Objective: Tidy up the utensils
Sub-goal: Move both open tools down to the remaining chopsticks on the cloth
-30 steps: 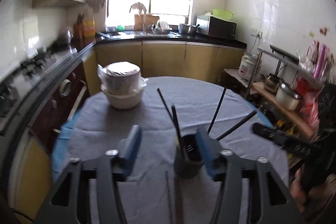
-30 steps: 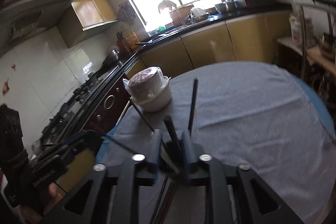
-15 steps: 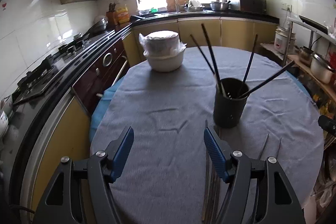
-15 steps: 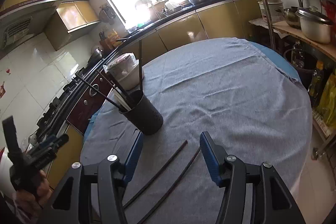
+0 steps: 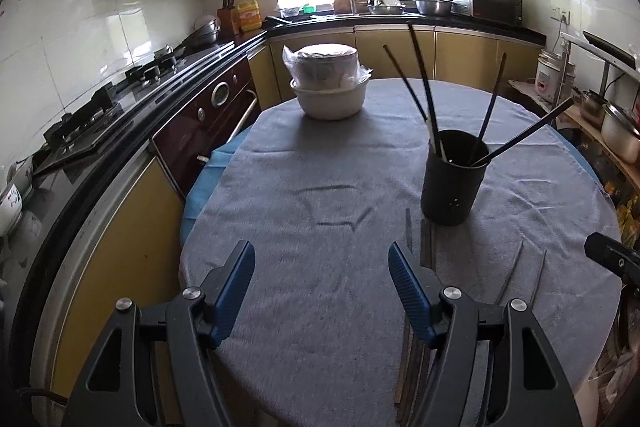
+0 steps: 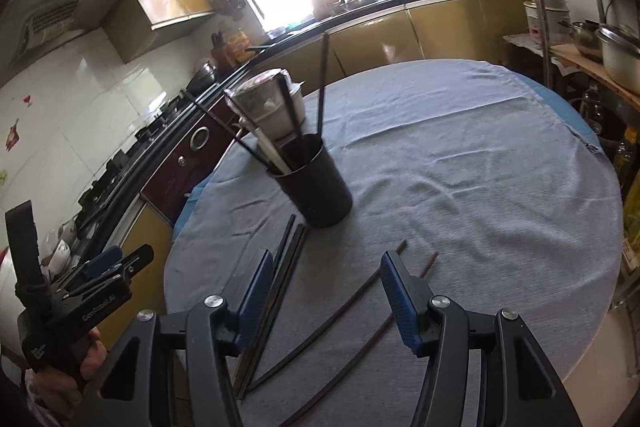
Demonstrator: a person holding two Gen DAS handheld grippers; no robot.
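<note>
Both grippers have pulled back from the black utensil holder (image 5: 454, 179) since a second ago, when the right one was pinched on a chopstick over its mouth and the left one's fingers flanked its wall, likely to steady it. Now the right gripper (image 6: 322, 291) is spread wide and empty, low over the table's near edge, with two loose chopsticks (image 6: 340, 311) lying between and under its fingers, their tips pointing toward one o'clock; that placement suggests it is lining up for the next pick. A tighter bundle of flat chopsticks (image 6: 280, 283) lies just beside its left finger, running up toward the holder's base at twelve o'clock. The left gripper (image 5: 320, 291) is likewise spread and holds nothing, hovering over bare grey tablecloth (image 5: 320, 187); the holder sits at about one o'clock from it, upright, with five or so chopsticks (image 5: 424, 83) fanned out against its rim. Further off at twelve o'clock stands a white bowl (image 5: 330, 99) with a plastic-wrapped container stacked in it, well apart from the work. Several utensils remain to be loaded.
</note>
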